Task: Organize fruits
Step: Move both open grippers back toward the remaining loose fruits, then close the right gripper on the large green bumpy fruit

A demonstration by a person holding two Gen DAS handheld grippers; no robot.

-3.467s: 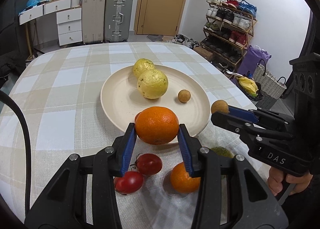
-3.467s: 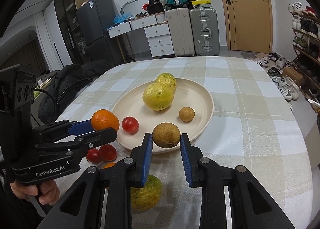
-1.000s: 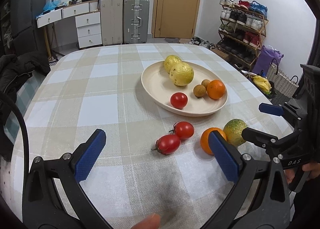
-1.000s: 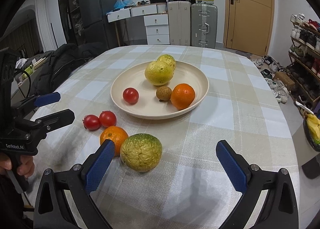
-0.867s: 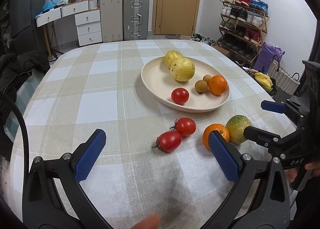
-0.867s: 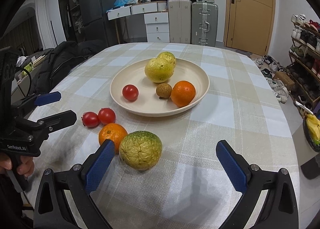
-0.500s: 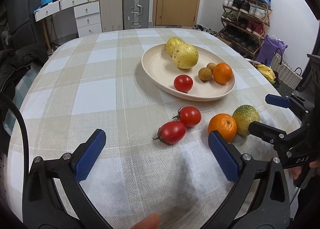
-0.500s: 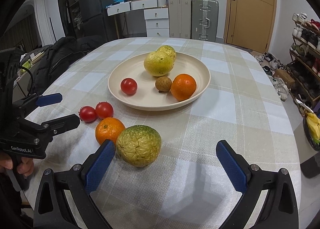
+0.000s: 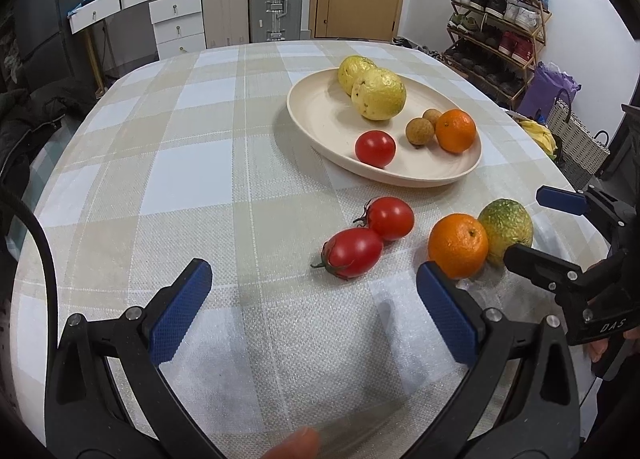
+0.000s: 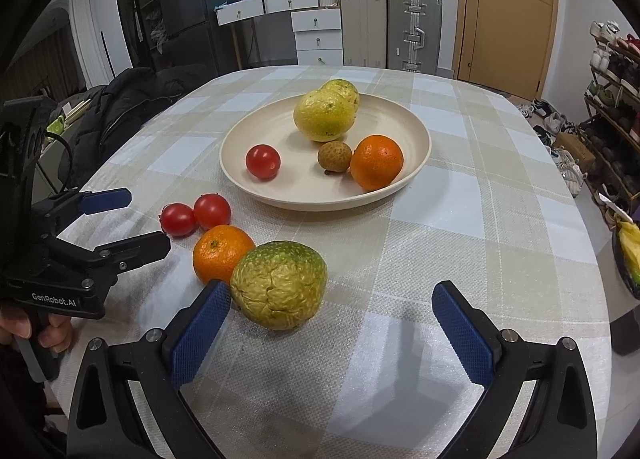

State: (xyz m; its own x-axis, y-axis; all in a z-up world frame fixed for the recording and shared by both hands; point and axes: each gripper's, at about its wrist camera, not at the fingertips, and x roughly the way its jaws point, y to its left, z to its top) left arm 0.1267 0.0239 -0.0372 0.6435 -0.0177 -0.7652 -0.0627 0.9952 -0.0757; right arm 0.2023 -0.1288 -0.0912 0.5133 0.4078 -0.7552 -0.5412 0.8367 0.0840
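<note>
A cream plate (image 9: 320, 115) (image 10: 416, 131) holds two yellow fruits (image 9: 378, 99), a tomato (image 9: 375, 149), two small brown fruits (image 9: 419, 131) and an orange (image 9: 456, 131). On the cloth lie two tomatoes (image 9: 352, 253) (image 10: 178, 219), an orange (image 9: 458, 245) (image 10: 220, 253) and a green-yellow fruit (image 9: 506, 229) (image 10: 280, 285). My left gripper (image 9: 312, 307) is open and empty, just short of the tomatoes. My right gripper (image 10: 332, 329) is open and empty, its left pad beside the green-yellow fruit.
The round table wears a checked cloth (image 9: 192, 163). Its edge curves close on the right (image 10: 600, 259). Beyond it stand suitcases (image 10: 414, 31), drawers, a shoe rack (image 9: 500, 31) and a dark coat on a chair (image 10: 132, 107).
Both grippers released their fruits onto the plate earlier and opened wide. Over the last second both have moved closer to the loose fruits on the cloth.
</note>
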